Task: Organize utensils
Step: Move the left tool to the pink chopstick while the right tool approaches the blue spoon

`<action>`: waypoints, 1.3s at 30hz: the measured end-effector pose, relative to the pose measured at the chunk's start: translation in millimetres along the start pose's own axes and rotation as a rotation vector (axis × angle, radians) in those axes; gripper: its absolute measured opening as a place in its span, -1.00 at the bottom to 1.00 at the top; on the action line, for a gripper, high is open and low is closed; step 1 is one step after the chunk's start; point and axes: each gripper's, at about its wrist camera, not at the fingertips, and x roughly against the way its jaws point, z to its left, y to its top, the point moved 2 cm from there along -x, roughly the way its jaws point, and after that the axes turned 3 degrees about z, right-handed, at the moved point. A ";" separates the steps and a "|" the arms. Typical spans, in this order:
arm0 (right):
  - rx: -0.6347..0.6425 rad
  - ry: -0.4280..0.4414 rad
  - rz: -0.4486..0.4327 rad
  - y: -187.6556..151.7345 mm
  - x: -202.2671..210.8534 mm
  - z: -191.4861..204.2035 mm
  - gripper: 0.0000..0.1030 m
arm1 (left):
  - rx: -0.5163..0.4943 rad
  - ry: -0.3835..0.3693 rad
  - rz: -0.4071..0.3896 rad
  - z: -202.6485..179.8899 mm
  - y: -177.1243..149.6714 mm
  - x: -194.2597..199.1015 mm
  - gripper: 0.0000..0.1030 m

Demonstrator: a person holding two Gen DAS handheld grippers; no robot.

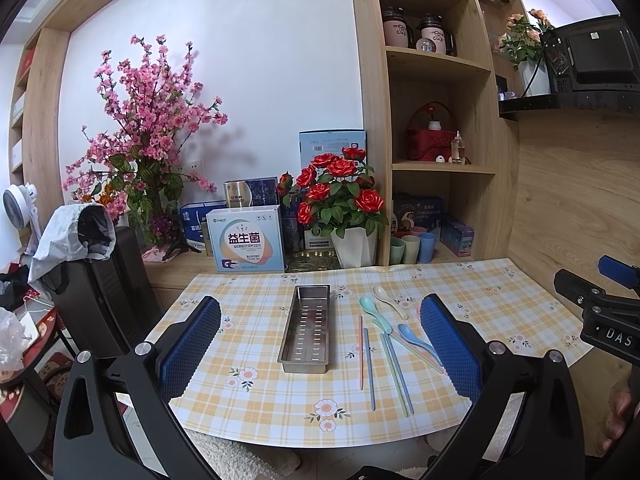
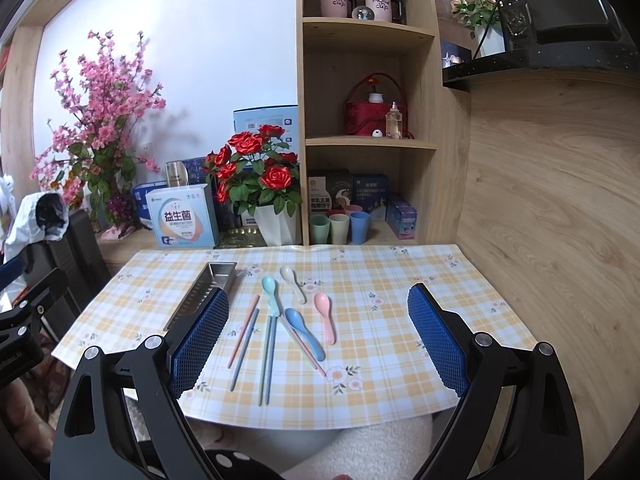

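Observation:
A steel perforated utensil tray [image 1: 306, 330] lies lengthwise on the checked tablecloth [image 1: 248, 320]; it also shows in the right wrist view [image 2: 208, 286]. To its right lie pastel spoons: white [image 2: 293, 283], teal [image 2: 270, 291], blue [image 2: 304, 333] and pink [image 2: 325, 316], with several pastel chopsticks [image 2: 250, 342] beside them. In the left wrist view the chopsticks [image 1: 370, 364] and teal spoon [image 1: 372, 312] lie right of the tray. My left gripper [image 1: 320, 344] is open and empty above the table's near edge. My right gripper [image 2: 318, 344] is open and empty, over the spoons.
A red rose pot [image 1: 352, 236], a pink blossom plant [image 1: 148, 128], boxes [image 1: 248, 240] and cups [image 1: 412, 248] stand behind the table. A wooden shelf unit [image 2: 368, 100] and wood wall [image 2: 560, 200] are at right. A chair with clothes [image 1: 92, 264] stands left.

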 end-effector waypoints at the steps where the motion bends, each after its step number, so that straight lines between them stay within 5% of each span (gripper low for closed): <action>1: 0.000 0.000 0.000 0.0 0.2 0.1 0.71 | 0.000 0.000 0.000 0.1 0.0 0.0 0.90; 18: -0.037 0.022 0.058 4.2 -19.0 -12.7 0.71 | 0.049 -0.020 0.075 15.2 12.3 -21.5 0.90; 28: -0.037 0.033 0.127 4.8 -98.5 -32.6 0.71 | -0.002 -0.006 0.125 12.9 28.6 -85.6 0.90; 39: -0.028 0.131 0.222 -18.6 -191.7 -24.7 0.71 | 0.000 -0.077 0.249 7.2 -9.3 -174.9 0.90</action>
